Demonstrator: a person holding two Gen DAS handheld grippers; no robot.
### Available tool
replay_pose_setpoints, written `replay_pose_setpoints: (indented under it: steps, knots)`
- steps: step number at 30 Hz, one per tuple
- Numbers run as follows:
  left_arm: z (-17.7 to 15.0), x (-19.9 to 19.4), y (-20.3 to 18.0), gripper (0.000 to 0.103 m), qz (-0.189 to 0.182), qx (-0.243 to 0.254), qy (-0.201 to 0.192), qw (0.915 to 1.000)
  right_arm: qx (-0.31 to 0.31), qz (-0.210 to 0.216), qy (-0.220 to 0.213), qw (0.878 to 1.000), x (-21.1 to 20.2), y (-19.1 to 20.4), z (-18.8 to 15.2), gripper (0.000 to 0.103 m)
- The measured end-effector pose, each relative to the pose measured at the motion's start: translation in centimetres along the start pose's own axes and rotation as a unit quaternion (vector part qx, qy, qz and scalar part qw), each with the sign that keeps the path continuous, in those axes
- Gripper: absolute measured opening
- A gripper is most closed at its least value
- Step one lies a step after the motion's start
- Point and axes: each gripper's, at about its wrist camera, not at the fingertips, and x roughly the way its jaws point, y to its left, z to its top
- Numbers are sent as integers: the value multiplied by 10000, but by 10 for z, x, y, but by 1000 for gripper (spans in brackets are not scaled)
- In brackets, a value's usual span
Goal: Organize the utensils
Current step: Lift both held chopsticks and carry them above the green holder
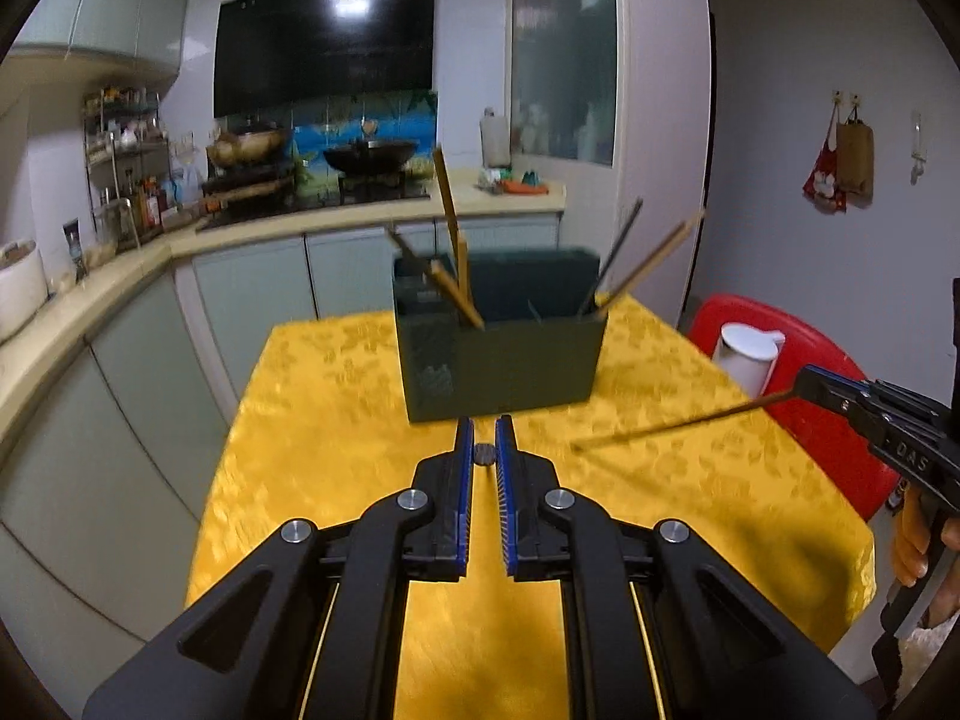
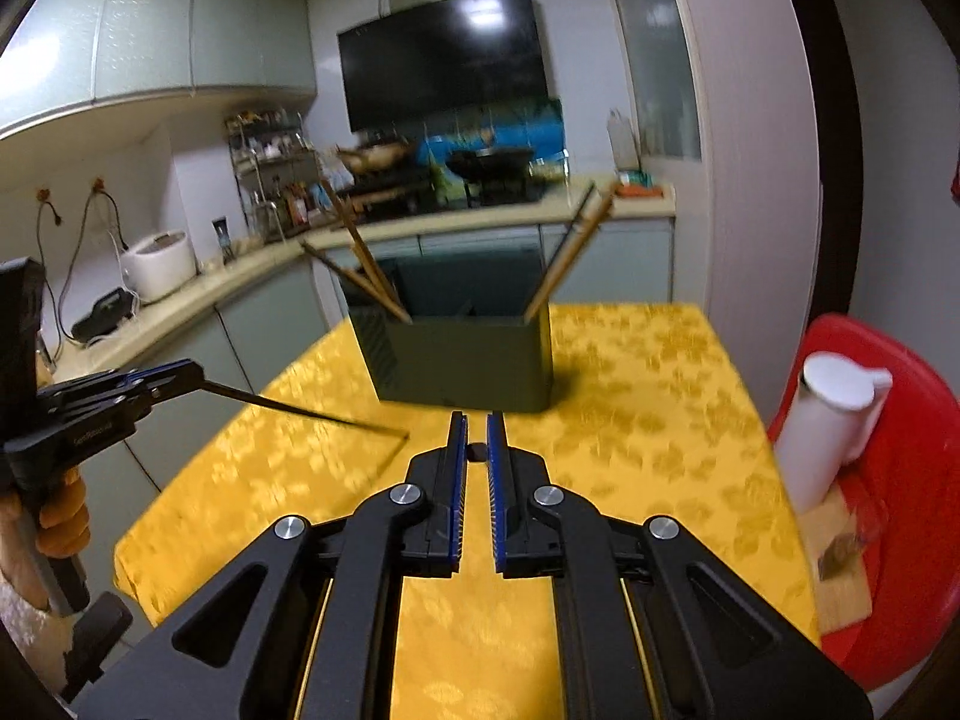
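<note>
A dark green utensil holder (image 1: 501,354) stands on the yellow tablecloth (image 1: 336,420), with several chopsticks leaning in it. It also shows in the right wrist view (image 2: 462,360). My left gripper (image 1: 483,427) is shut on the butt end of a dark chopstick (image 2: 312,411), seen end-on between the pads and held above the cloth. My right gripper (image 2: 477,420) is shut on a brown chopstick (image 1: 672,426), also held above the cloth. Both grippers hover just short of the holder's front.
A red chair (image 2: 900,420) with a white jug (image 2: 828,426) stands at the table's right. Kitchen counter with stove and woks (image 1: 366,156) lies behind. A rice cooker (image 2: 159,264) sits on the left counter.
</note>
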Motion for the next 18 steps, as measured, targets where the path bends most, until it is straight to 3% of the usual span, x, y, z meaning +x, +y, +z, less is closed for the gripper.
replay_pose_setpoints:
  steps: [7, 18]
  knots:
    - [36, -7, -9, 7, -67, 285, -280, 9992, -46, 152, -185, 9997, 0, 3, 30, 7]
    - [59, 10, 0, 7, -178, 194, -97, 9996, 43, 233, 130, 9996, 22, -3, 64, 7]
